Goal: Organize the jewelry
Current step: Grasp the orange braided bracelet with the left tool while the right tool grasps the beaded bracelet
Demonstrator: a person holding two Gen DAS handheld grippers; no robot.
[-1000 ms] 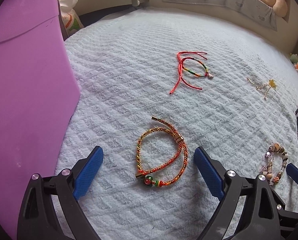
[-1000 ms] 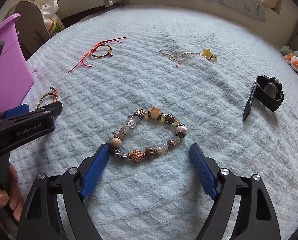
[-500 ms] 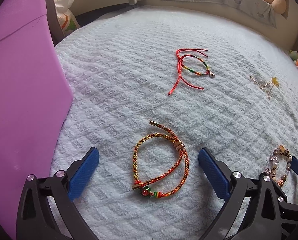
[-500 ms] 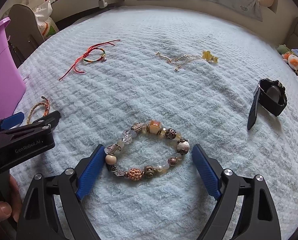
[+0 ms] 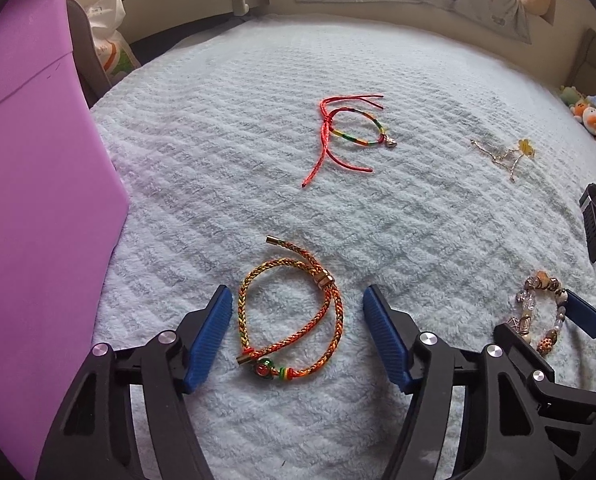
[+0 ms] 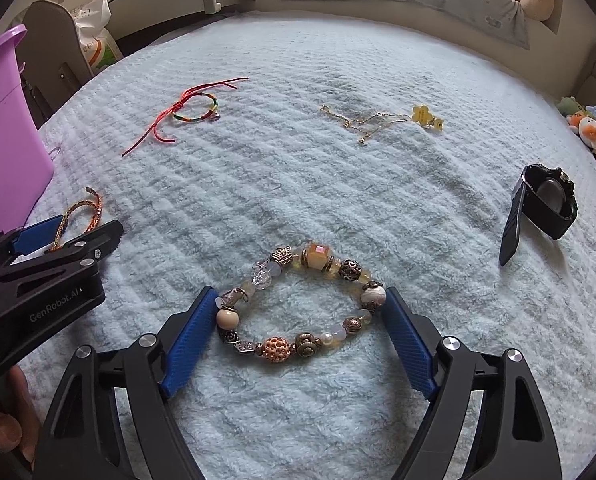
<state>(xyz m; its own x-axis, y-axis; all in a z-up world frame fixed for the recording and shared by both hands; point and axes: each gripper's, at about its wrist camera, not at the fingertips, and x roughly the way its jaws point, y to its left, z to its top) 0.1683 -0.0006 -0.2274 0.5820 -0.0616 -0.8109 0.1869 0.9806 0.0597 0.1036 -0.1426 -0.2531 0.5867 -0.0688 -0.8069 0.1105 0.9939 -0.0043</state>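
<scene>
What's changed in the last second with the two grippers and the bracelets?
Both grippers closed in: the left gripper now straddles the braided bracelet, the right gripper the beaded bracelet, its jaws narrowed until the pads about touch the beads. Neither is lifted. The red string bracelet, gold chain and watch stayed put.
</scene>
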